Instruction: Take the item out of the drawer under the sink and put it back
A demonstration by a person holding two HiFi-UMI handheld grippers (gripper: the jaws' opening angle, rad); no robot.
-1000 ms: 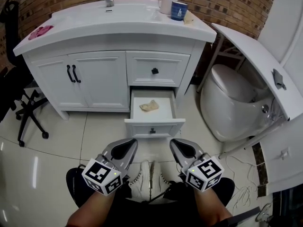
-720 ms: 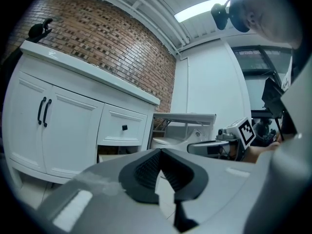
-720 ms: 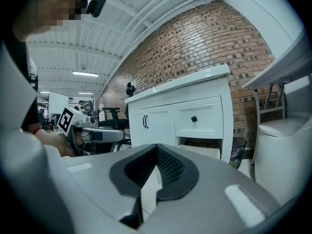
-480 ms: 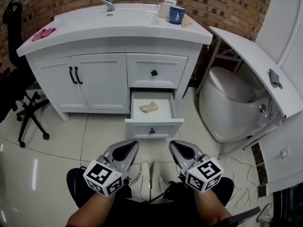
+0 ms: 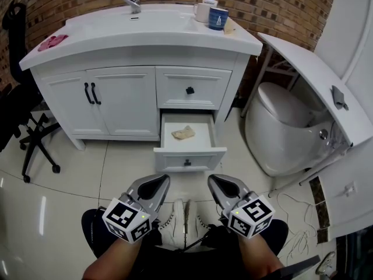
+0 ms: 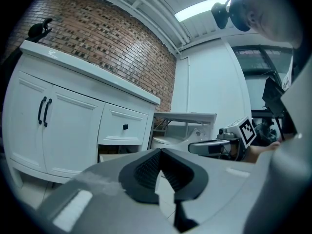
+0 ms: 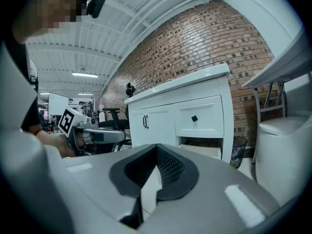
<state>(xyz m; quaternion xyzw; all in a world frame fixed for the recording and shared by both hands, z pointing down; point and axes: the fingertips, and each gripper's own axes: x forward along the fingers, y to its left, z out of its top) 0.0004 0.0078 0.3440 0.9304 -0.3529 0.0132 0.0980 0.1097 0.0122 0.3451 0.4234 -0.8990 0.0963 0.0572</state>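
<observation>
A crumpled beige item (image 5: pixel 183 132) lies in the open bottom drawer (image 5: pixel 189 156) of the white sink cabinet (image 5: pixel 134 86). Both grippers hover low over the floor, well in front of the drawer. My left gripper (image 5: pixel 161 179) is shut with nothing in it, its jaws meeting at the tips (image 6: pixel 161 150). My right gripper (image 5: pixel 212 178) is also shut and empty, tips together (image 7: pixel 157 145). The open drawer (image 7: pixel 204 151) also shows in the right gripper view, below the shut upper drawer (image 7: pixel 195 118).
A toilet (image 5: pixel 285 127) with its lid raised stands right of the cabinet. A black office chair (image 5: pixel 29 127) is at the left. Cups (image 5: pixel 219 13) and a soap bottle sit on the counter; a pink cloth (image 5: pixel 49 41) lies at its left end. Cables (image 5: pixel 291 214) trail on the tiled floor.
The head view shifted slightly, so the cabinet sits a bit differently in the frame. The grippers and the item in the drawer stayed put.
</observation>
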